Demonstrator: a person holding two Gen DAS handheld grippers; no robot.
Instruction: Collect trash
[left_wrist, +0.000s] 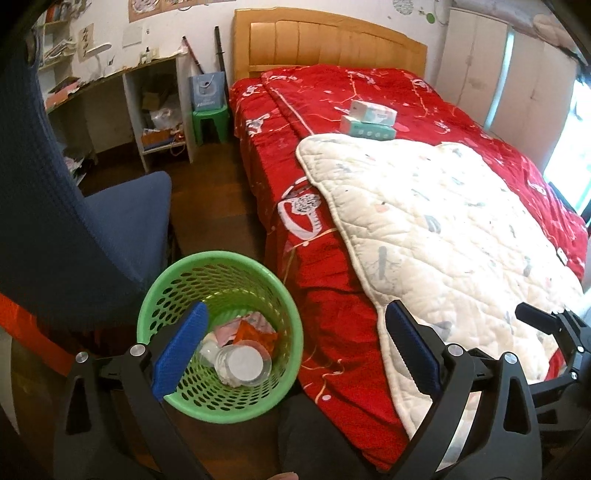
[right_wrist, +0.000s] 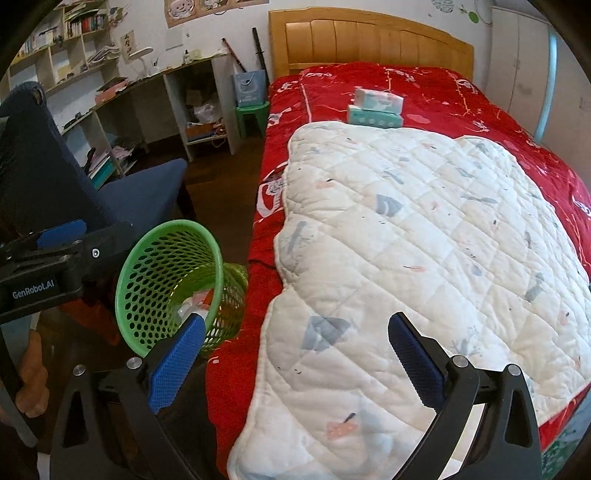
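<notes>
A green perforated trash basket stands on the floor beside the bed, also in the right wrist view. Inside it lie a clear plastic cup with a white lid, crumpled white paper and orange and pink wrappers. My left gripper is open and empty, above the basket's right rim and the bed edge. My right gripper is open and empty over the near corner of the white quilt. The left gripper also shows in the right wrist view, left of the basket.
A bed with a red cover fills the right side. Two tissue packs are stacked near its head. A blue chair stands left of the basket. A desk with shelves and a green stool stand at the far wall.
</notes>
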